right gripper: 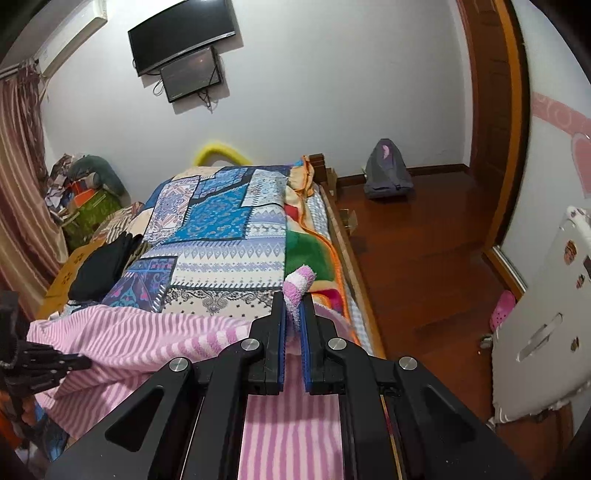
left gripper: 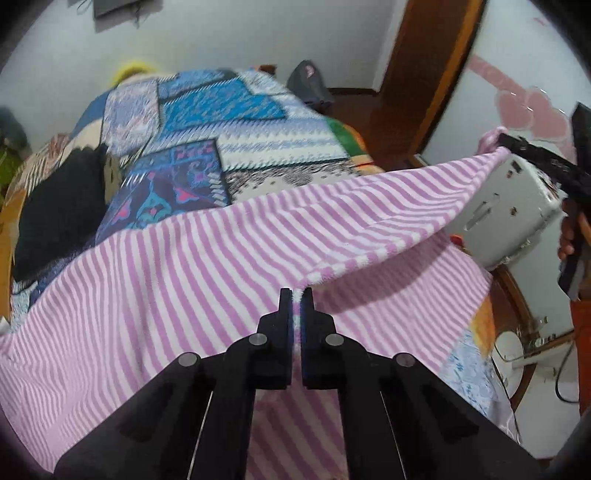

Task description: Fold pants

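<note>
Two claws: left claw [left gripper: 296,295] is clenched on an edge of the pants [left gripper: 184,280]; right claw [right gripper: 293,295] is clenched on a bunched corner of the same pants [right gripper: 147,332], which sticks out past its tips.
Pants: pink and white striped cloth, spread over the near part of the bed [right gripper: 343,236], one edge lifted and stretched between both claws.
Bed cover: patchwork quilt [left gripper: 207,122] in blue, white and black patterns, lying beyond the pants.
On the bed: dark folded garment [left gripper: 59,199] at the left, apart from the pants.
Around: wooden floor with a grey backpack [right gripper: 388,173] by the wall, a black screen [right gripper: 181,33] on the wall, a curtain [right gripper: 18,166] at the left, a pink shoe [right gripper: 502,306] near a white panel [right gripper: 543,321].
In the way: nothing lies on the pants.
Writing: none can be read.
</note>
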{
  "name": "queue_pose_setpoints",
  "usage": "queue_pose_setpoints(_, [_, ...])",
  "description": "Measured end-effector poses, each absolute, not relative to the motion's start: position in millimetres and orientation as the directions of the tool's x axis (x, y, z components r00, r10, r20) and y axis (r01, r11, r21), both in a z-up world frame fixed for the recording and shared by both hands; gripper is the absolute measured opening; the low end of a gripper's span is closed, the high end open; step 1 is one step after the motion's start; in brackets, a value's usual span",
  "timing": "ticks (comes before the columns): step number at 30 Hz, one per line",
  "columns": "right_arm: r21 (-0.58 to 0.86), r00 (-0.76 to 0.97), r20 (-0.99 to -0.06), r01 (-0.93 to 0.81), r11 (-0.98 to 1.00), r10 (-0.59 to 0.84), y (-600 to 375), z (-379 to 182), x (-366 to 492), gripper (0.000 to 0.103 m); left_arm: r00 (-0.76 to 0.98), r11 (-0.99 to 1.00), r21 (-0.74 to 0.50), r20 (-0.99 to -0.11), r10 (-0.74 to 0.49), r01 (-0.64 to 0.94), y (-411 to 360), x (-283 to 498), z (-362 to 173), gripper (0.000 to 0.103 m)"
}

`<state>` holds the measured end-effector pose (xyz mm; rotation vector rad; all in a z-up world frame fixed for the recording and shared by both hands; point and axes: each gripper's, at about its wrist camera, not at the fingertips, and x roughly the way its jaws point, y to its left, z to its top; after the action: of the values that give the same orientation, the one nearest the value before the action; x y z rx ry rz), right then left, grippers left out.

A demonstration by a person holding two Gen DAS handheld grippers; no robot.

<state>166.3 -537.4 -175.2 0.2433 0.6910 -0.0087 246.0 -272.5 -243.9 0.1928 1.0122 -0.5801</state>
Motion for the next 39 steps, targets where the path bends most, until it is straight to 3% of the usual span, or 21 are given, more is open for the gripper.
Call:
queue_pose_setpoints(8, [0.213,0.751,-0.659,0.132,0.968,0.043,-551,-187,130,0.006,0.372,0.785,-0.109,-0.835,-0.405,0.61,-287,207,-236,0.002])
queue_pose_setpoints(31, [0.282,0.62,-0.782,0.249,0.927,0.072,-564,-286,76,0.006,0.342,0.772,-0.057,-0.874,-0.346,0.634,-290,167,-276,0.002])
queue_pose_setpoints(39, [0.252,0.571,-0.819,0.271,0.929,0.056,-560,-298,64,0.012,0.345,0.773,-0.071,-0.867,-0.36,0.63,-286,162,-271,0.004])
